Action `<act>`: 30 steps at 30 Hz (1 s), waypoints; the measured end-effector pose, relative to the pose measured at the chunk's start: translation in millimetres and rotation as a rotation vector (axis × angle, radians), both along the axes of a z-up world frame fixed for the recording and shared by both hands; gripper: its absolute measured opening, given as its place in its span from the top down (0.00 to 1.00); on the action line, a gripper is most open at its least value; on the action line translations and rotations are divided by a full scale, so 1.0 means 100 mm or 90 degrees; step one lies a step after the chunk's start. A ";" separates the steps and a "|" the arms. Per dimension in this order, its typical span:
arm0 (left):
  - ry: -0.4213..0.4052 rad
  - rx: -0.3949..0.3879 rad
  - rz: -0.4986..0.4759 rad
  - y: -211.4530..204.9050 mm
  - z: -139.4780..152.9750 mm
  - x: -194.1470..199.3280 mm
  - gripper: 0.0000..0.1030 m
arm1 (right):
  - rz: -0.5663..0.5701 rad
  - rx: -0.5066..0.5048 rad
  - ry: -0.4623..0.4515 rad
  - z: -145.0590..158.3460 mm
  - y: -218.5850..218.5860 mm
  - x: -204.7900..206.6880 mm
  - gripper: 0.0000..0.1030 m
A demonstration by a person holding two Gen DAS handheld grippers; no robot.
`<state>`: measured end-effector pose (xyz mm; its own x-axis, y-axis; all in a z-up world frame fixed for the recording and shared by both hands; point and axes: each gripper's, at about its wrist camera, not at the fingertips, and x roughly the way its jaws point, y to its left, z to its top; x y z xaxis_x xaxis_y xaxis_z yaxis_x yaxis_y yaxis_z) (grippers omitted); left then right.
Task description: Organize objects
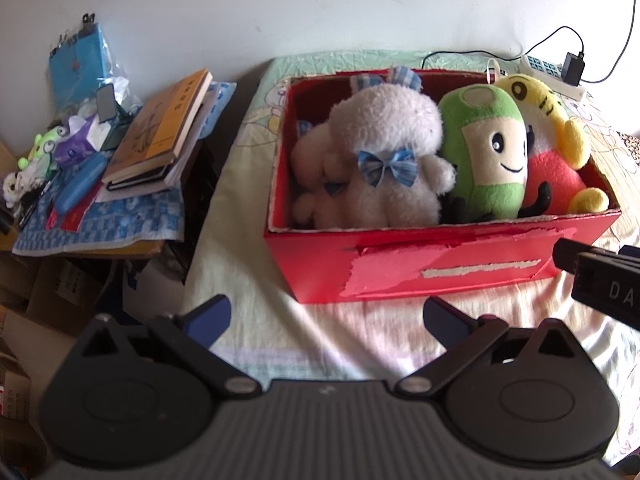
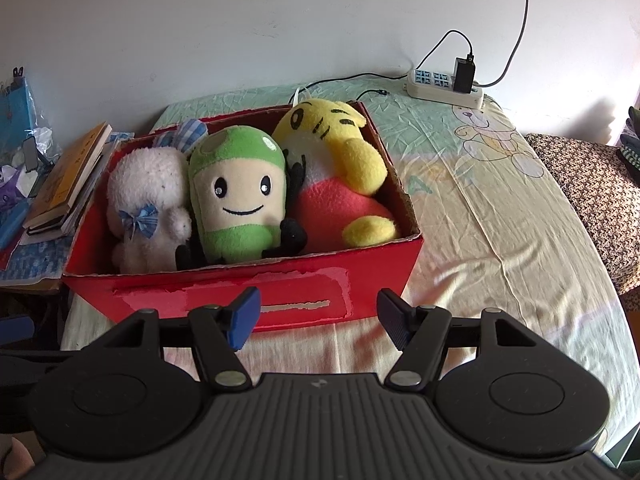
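The left gripper hangs over the pale bedsheet with its blue-padded jaws spread wide and nothing between them. The right gripper is in the same condition, its jaws parted and empty; part of its black body also juts into the left wrist view from the right edge. Just ahead of both grippers, resting on the sheet, stands the red cardboard box, its near wall scuffed where paper has been torn off. The box is open at the top and holds three soft toys packed side by side. Ahead and to the left of the right gripper sits the white plush with a blue checked bow on its front; directly ahead, in the middle, the green-and-cream plush stands upright with its smiling face toward the grippers; to its right the yellow-and-red plush leans against the box's far right corner. All three touch their neighbours. Beyond the box, far ahead and to the right against the white wall, a white power strip lies on the sheet with a black adapter plugged into it. Off to the left of the left gripper, beside the bed, a stack of books rests on a blue patterned cloth among cluttered small items.
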<state>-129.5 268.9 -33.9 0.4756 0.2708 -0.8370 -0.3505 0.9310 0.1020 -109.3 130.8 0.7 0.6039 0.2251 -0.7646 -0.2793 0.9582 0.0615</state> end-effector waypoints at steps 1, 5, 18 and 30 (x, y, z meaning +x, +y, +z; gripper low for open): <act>0.000 -0.001 0.000 0.00 0.00 0.00 0.01 | 0.000 0.001 -0.001 0.00 0.00 0.00 0.35; -0.001 -0.002 0.000 0.00 0.00 -0.01 0.01 | 0.004 0.004 -0.001 0.00 0.01 0.00 0.35; 0.000 -0.002 -0.004 -0.05 0.00 0.00 0.01 | 0.004 0.008 -0.001 -0.02 -0.01 -0.01 0.35; 0.002 -0.005 -0.007 -0.06 -0.01 -0.01 0.01 | 0.003 0.008 -0.007 -0.02 0.00 -0.03 0.35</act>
<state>-130.3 262.5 -34.9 0.4755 0.2590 -0.8407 -0.3403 0.9354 0.0957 -112.5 130.7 -1.3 0.6108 0.2374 -0.7554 -0.2848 0.9560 0.0702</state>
